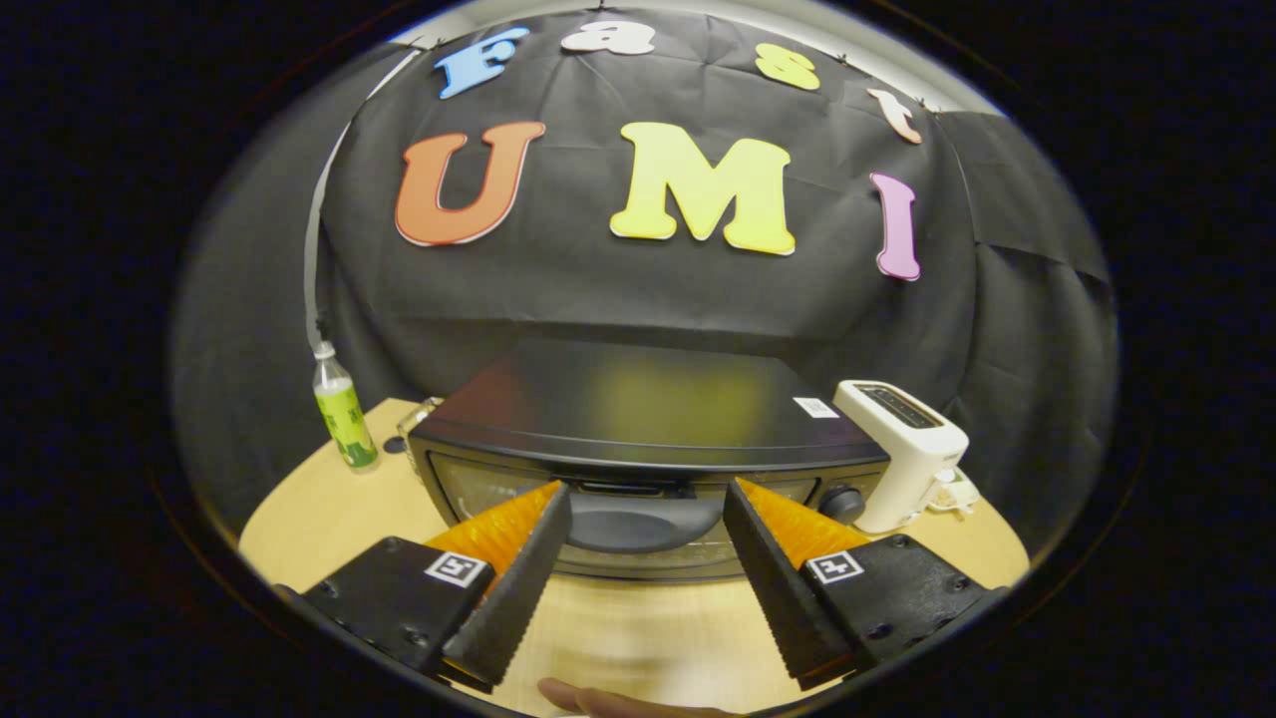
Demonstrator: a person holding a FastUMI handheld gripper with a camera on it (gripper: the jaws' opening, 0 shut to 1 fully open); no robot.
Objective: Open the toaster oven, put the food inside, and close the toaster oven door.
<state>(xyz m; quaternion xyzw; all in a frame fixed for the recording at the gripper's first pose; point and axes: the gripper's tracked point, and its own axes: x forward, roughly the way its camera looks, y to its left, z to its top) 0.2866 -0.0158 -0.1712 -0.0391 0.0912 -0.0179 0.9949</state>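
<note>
The gripper (646, 509) is hanging released, its two fingers spread wide with nothing between them but air, and they are pointing straight at the front of the toaster oven (648, 439). The oven is sitting on the wooden counter (319, 499) just ahead of the fingertips, its door looking closed, with the dark curved door handle (638, 521) lying in the gap between the fingers. I am not seeing any food from where I stand, so where it waits I cannot tell.

What could go wrong, to my eye: the fingers are sitting level with the handle but wide of it, so closing too early or too far back may be pinching air, and pushing forward may be knocking the tips against the glass. A pull that is not following the door's swing may be dragging the whole oven toward the counter edge. The control knob (840, 502) is sitting just beside the right finger and could be bumped.

Room is tighter to the right, where a white toaster (902, 449) is standing close against the oven's side. To the left a green-labelled bottle (342, 409) is standing well apart, with bare counter between. Bare counter is also lying under the fingers, in front of the door, where a fingertip (598, 701) of a person's hand is showing.
</note>
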